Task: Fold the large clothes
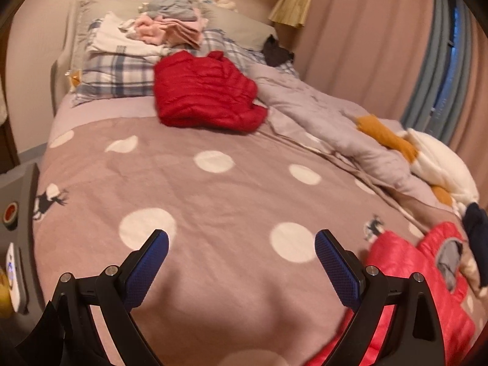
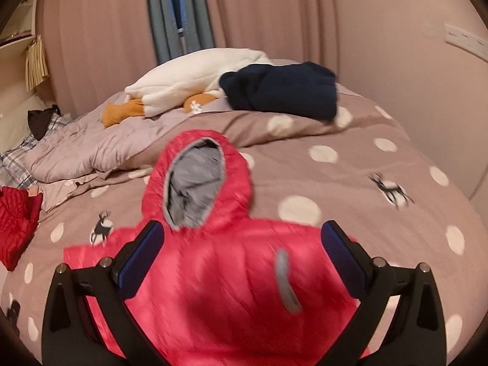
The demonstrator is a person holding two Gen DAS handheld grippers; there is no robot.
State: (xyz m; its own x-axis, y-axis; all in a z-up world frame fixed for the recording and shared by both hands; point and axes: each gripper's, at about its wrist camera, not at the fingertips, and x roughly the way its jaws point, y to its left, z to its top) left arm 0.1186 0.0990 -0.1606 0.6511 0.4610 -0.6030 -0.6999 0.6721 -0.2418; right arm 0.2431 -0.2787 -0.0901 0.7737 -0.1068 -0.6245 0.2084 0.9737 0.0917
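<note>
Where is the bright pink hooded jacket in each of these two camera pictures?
Left wrist view: pink hooded jacket at the lower right edge, partly behind the tool's right finger.
Right wrist view: pink hooded jacket fills the lower centre, hood pointing up.
Shared landmark: the folded red jacket further along the bed.

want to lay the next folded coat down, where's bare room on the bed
The widest free patch is the dotted blanket between the folded red jacket and the open left gripper. The pillow end is crowded with a clothes pile. The curtain side holds the rumpled quilt, white plush and navy garment. The pink hooded jacket lies under the open right gripper.
</note>
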